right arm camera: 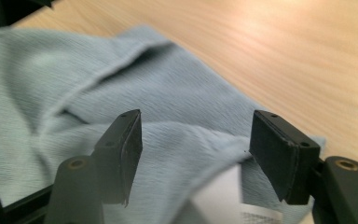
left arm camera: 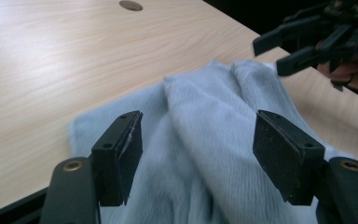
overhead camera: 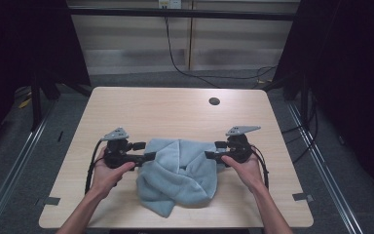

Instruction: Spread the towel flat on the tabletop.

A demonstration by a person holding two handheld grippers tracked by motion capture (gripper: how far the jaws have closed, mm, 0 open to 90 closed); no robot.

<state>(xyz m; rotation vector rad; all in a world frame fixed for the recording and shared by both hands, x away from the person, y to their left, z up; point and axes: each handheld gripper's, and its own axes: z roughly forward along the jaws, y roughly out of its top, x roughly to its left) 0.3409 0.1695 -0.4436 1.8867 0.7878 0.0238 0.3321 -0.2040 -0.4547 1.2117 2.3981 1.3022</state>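
The pale blue towel (overhead camera: 177, 173) is lying crumpled and half-folded at the middle of the bench (overhead camera: 175, 109); the left gripper (overhead camera: 148, 157) and right gripper (overhead camera: 209, 155) are flanking it, fingers wide and gripping nothing; folding seems barely underway, since smoothing and squaring are remaining.

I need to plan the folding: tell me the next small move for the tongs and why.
Probably bring the left tongs and right tongs down onto the opposite side edges of the light blue towel and close. Both stand open with nothing pinched, pointing inward at the cloth from either side, and it lies bunched and creased on the table, so it likely needs gripping before it can be spread flat.
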